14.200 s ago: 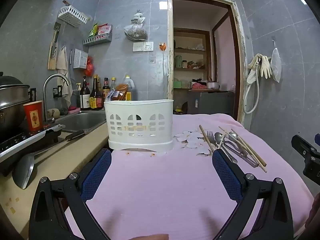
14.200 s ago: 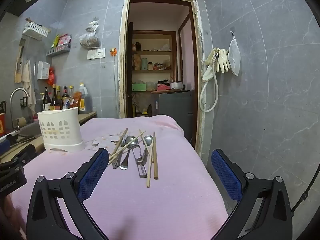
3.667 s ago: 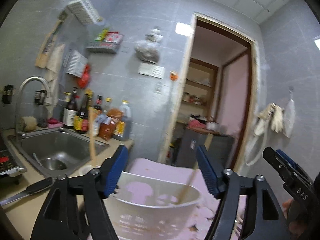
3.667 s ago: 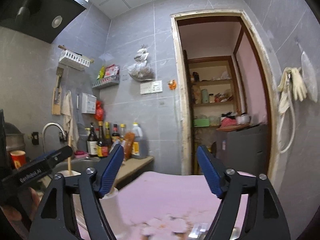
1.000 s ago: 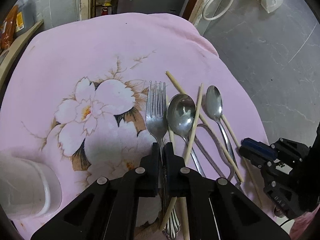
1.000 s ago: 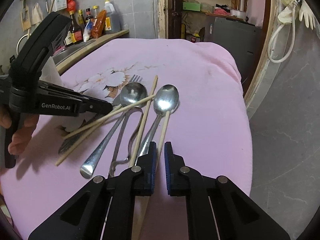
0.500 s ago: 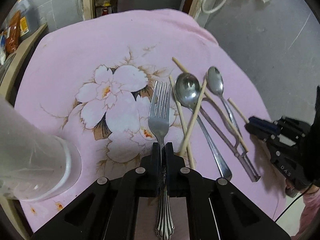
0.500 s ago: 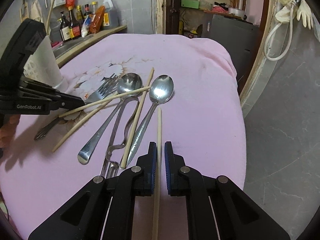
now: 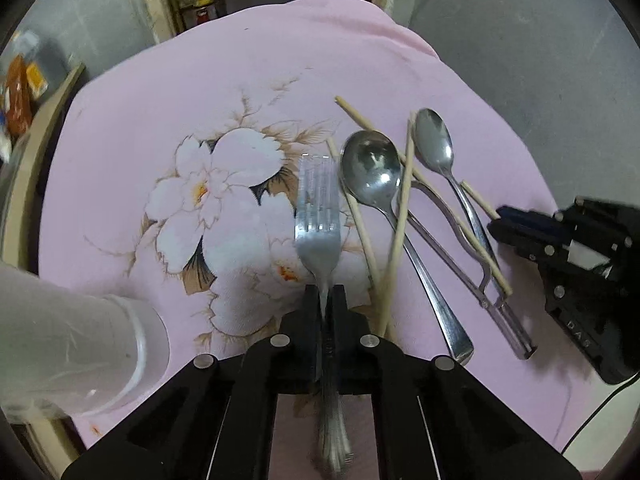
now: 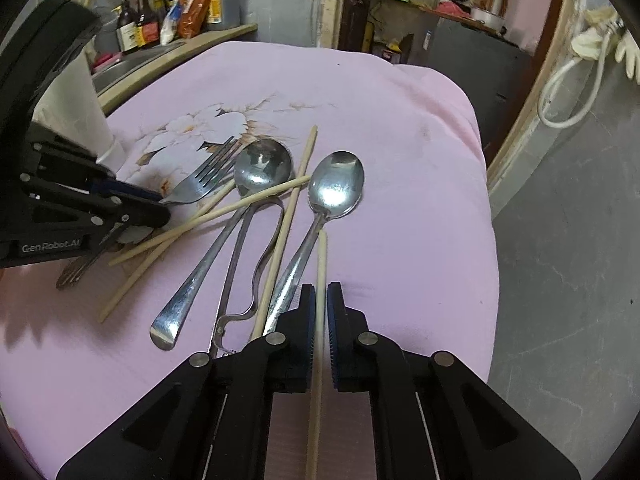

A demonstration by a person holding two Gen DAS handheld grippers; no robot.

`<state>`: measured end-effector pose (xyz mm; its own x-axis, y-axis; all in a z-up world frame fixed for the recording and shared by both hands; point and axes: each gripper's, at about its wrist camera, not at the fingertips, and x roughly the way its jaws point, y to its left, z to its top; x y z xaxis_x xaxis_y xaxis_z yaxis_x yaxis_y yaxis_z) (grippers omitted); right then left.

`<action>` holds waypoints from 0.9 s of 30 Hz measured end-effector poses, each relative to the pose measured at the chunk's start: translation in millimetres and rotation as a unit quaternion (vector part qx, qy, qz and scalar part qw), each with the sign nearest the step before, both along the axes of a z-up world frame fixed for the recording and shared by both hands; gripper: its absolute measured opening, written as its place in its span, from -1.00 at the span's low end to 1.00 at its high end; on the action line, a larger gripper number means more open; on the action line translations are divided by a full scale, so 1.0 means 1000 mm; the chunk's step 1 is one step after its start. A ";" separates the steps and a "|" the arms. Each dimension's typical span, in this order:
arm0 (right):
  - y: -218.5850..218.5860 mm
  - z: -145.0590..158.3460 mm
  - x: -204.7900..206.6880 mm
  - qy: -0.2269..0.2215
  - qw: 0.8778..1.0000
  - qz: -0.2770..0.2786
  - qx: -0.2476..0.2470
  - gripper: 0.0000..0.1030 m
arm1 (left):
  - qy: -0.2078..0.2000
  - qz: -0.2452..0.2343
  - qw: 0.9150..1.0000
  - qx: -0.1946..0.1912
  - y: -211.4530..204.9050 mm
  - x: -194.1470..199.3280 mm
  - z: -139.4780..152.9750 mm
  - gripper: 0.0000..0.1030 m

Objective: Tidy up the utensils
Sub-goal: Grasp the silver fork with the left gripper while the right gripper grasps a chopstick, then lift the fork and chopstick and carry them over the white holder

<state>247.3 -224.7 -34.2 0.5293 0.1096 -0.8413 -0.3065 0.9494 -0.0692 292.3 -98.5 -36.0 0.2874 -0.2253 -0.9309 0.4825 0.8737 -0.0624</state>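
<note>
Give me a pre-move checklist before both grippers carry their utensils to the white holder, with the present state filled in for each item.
1. Left gripper shut on the fork: ok.
2. Right gripper shut on the chopstick: ok.
3. Fork lifted clear of the pink cloth: cannot tell.
4. Held chopstick free of the small spoon beside it: cannot tell; they lie very close.
5. Loose chopsticks not crossing the held fork: ok, they lie beside it.
6. White holder within view of the left gripper: ok, at lower left, blurred.
</note>
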 end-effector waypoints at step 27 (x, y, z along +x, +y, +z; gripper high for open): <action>0.023 0.063 -0.093 -0.387 0.917 -0.014 0.097 -0.95 | -0.351 0.123 0.912 -0.173 0.059 -0.106 0.061 -0.95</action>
